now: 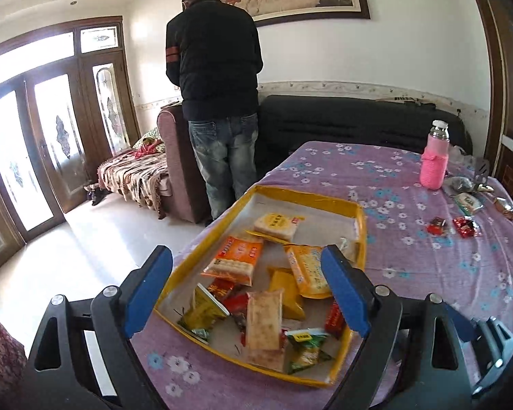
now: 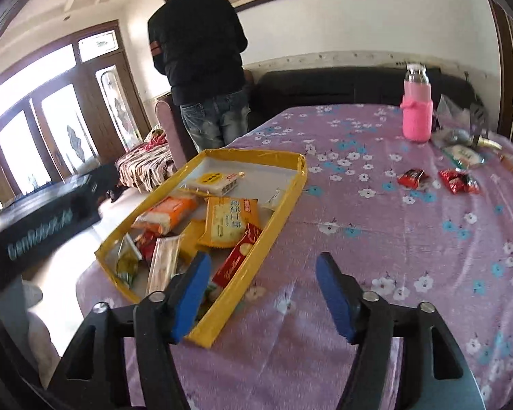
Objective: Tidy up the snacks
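A shallow yellow-rimmed tray sits on the purple flowered tablecloth and holds several wrapped snacks, among them an orange cracker pack and a long biscuit pack. The tray also shows in the right wrist view. My left gripper is open and empty, hovering over the tray's near end. My right gripper is open and empty above the cloth just right of the tray. Two red snack packets and a white-green packet lie loose at the far right.
A pink-sleeved bottle stands at the table's far right, beside clear bags and small items. A man in a dark jacket stands beyond the table's far-left edge by a dark sofa. The table edge drops off left of the tray.
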A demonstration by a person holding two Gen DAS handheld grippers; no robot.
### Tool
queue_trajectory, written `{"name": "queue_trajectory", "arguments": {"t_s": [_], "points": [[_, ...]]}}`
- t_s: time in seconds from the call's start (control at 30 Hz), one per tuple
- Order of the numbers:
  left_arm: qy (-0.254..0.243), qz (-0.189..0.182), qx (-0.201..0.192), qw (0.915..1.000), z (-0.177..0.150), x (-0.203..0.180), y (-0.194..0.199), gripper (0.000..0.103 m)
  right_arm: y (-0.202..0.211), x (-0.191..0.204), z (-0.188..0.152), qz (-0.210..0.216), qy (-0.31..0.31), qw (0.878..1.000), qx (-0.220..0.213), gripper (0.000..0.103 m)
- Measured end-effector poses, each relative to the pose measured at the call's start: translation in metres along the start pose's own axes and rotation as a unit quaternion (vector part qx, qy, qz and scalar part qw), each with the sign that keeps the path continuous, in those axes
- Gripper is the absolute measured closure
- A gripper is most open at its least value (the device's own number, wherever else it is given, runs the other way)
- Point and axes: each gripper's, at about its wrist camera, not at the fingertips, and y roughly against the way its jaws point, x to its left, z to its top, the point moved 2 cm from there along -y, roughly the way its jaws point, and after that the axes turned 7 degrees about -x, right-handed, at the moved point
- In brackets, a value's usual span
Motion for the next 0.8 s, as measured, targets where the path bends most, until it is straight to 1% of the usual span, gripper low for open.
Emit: {"name": "queue_trajectory", "arguments": {"t_s": [0.13,0.43,0.8], "points": [[-0.006,-0.002,0.012,0.9999,-0.001,-0.006,0.003,0.013,0.003,0.008,-0.008,0.01,0.018,1.0,0.006,0.035],[-0.001,-0.031,0.07,0.9971,-0.016,-0.014,-0.009,0.013,0.009,0.009,-0.013,0.009,0.014,1.0,0.002,0.034],[-0.016,-0.042,0.083,0.9955,-0.021,-0.023,-0.017,0.013,-0.003,0.004,-0.017,0.012,0.001,1.0,0.018,0.033]]}}
